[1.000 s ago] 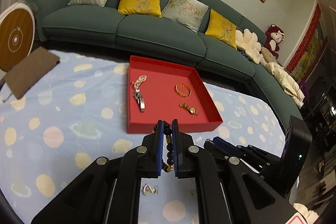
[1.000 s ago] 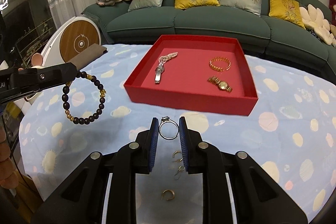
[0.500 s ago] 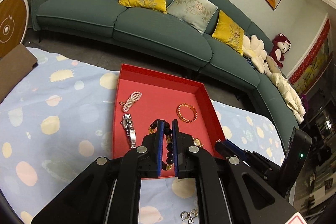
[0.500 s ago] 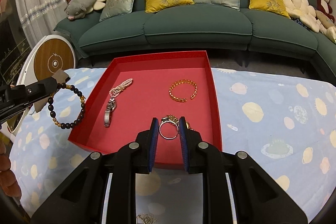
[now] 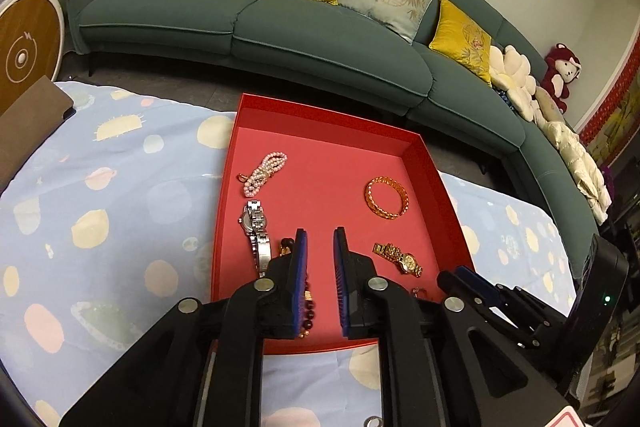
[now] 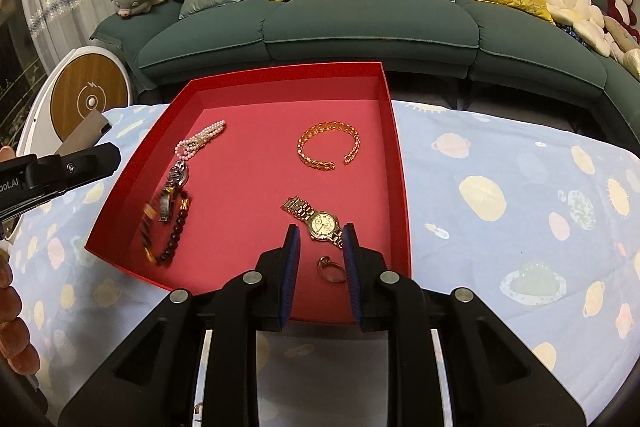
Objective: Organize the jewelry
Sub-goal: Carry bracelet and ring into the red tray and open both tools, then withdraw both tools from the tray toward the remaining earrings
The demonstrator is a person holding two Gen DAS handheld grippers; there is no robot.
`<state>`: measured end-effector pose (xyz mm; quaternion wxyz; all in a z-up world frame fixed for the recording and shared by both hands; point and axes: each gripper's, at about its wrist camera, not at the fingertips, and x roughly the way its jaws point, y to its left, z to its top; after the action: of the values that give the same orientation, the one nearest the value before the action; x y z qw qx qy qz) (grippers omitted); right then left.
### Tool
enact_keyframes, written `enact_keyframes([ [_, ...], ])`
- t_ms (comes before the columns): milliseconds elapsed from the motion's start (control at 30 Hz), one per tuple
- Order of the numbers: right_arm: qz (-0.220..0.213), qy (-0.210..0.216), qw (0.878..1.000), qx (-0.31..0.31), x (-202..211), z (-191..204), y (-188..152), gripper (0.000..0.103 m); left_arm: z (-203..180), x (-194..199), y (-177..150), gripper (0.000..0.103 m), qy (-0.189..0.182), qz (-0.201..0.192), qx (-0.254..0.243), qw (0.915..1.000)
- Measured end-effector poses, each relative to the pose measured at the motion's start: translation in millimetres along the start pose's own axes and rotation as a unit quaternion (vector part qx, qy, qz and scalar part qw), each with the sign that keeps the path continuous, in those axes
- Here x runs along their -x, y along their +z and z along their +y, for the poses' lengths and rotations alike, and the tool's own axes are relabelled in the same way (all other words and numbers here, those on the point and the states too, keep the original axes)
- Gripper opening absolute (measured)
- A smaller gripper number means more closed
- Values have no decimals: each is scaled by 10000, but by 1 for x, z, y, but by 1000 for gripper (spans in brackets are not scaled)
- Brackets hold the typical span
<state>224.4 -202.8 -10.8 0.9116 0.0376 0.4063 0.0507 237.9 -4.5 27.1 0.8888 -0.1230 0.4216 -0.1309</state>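
Jaws opening on both grippers above the red tray (image 6: 394,147): left gripper (image 5: 320,239) parts from the beaded bracelet (image 6: 176,231) lying inside; right gripper (image 6: 320,231) hangs over the ring (image 6: 332,269) on the tray floor.

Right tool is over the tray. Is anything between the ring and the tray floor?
Nothing visible. The ring already lies on the floor of the tray, between the open jaws of the right tool. The gold watch sits just beyond it. Whether the two touch is unclear.
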Motion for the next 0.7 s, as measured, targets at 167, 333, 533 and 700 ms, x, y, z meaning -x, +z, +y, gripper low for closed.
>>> enact_keyframes([
  [167,-209,50,9997,-135,24,-3,1,34,4,20,-3,30,140,-156,164,9996],
  [333,-539,67,9981,-278,69,-4,-5,34,16,50,-16,30,406,-242,168,9987],
  [533,-699,273,9970,-201,103,9,-25,34,33,85,-27,30,481,-362,353,9976],
  [700,-524,352,9979,120,112,19,-53,34,39,101,-47,30,590,-307,123,9977],
])
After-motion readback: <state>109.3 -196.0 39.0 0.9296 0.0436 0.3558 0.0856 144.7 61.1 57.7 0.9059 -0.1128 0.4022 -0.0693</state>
